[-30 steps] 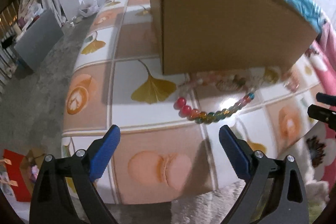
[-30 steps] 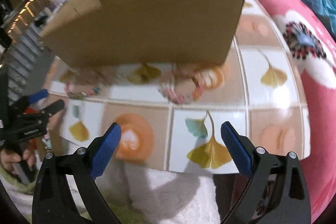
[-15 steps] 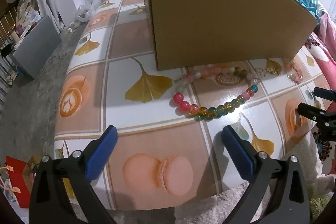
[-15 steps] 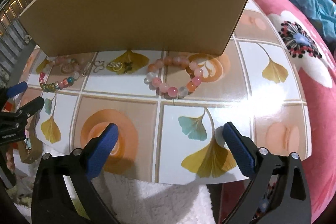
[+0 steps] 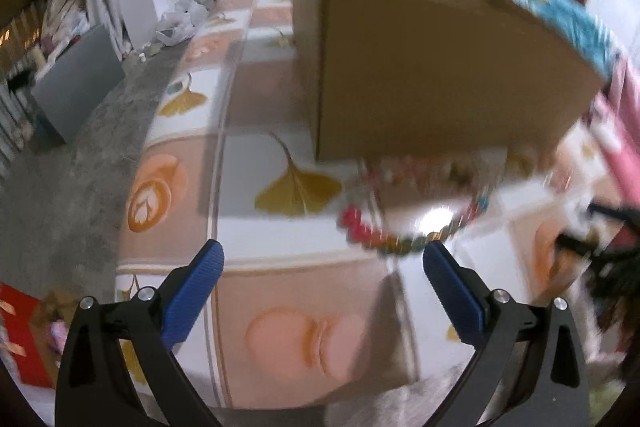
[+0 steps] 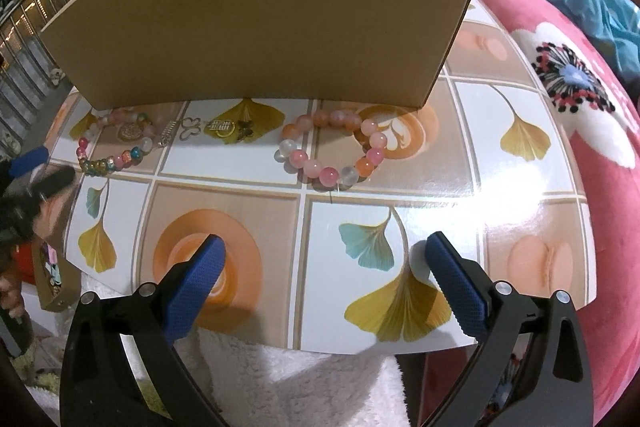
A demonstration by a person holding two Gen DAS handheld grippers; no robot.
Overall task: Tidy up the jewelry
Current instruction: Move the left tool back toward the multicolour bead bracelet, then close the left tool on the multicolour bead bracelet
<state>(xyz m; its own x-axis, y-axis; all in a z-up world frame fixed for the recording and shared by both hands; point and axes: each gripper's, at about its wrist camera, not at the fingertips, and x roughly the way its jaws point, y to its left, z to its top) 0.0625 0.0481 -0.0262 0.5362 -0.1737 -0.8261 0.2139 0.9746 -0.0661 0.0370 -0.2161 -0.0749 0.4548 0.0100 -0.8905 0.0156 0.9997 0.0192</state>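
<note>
- cardboard box (image 6: pixel 264 15) stands on the tiled table (image 6: pixel 520 163), its plain wall facing both cameras; from here the opening cannot be seen, so what is inside is unknown.
- pink and orange bead bracelet (image 6: pixel 332 147) lies flat just in front of the box, ahead of the right gripper (image 6: pixel 326 279), whose blue fingers are spread wide and hold nothing.
- multicolour bead bracelet (image 6: pixel 114 147) lies further left, near the table edge, with small gold and silver charms (image 6: pixel 208 129) between the two bracelets, close to the box wall.
- left gripper (image 5: pixel 320 289) is also spread and empty, hovering over the table edge short of the multicolour bracelet (image 5: pixel 404 227); that view is badly smeared, so fine detail there cannot be trusted.
- likely risk: round glossy beads on a slick tabletop may roll or squirt out from the pads if only one bead is nipped, dragging the loop away.
- the multicolour bracelet sits near the edge, so a clumsy push could send it to the floor.
- the charms are flat and tiny; wide fingers may slide over them or shove them under the box wall.
- the box wall is tall, so a low carry could knock a bracelet against it or shift the box.
</note>
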